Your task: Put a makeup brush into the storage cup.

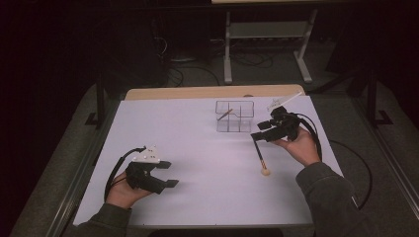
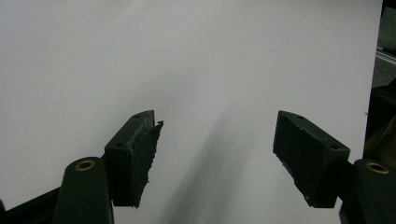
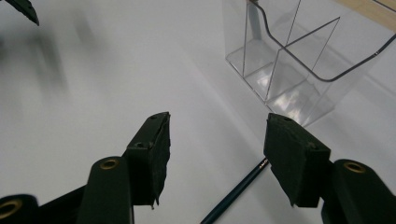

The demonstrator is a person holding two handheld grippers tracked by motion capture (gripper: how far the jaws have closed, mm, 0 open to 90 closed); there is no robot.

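Right gripper (image 1: 258, 133): one; matte black, two blocky jaws with rough-edged flat pads and brass-coloured bushings at the arms; jaws wide apart, nothing between them. Held in the person's right hand (image 1: 301, 145), cable looping behind.

Pencil (image 1: 259, 155): one; slim dark blue-black shaft with a rounded pale tan tip at its near end. Lies flat on the table directly below the right gripper, its upper end just under the jaws; in the right gripper view the shaft (image 3: 236, 190) runs diagonally between and beneath the two pads, not touched by either.

Clear organiser (image 1: 234, 116): one; hard transparent plastic, square, thin partition walls making four compartments, rim edged dark. Stands just ahead of the right gripper, toward its left. One thin light stick (image 1: 225, 114) leans inside a far-left compartment.

Left gripper (image 1: 167, 173): one; same black build, with a pale grey three-cornered plate on top; jaws wide, empty. Well apart from pencil and organiser, over bare surface.

Table (image 1: 197, 148): one; smooth white matte sheet over a light wooden top.
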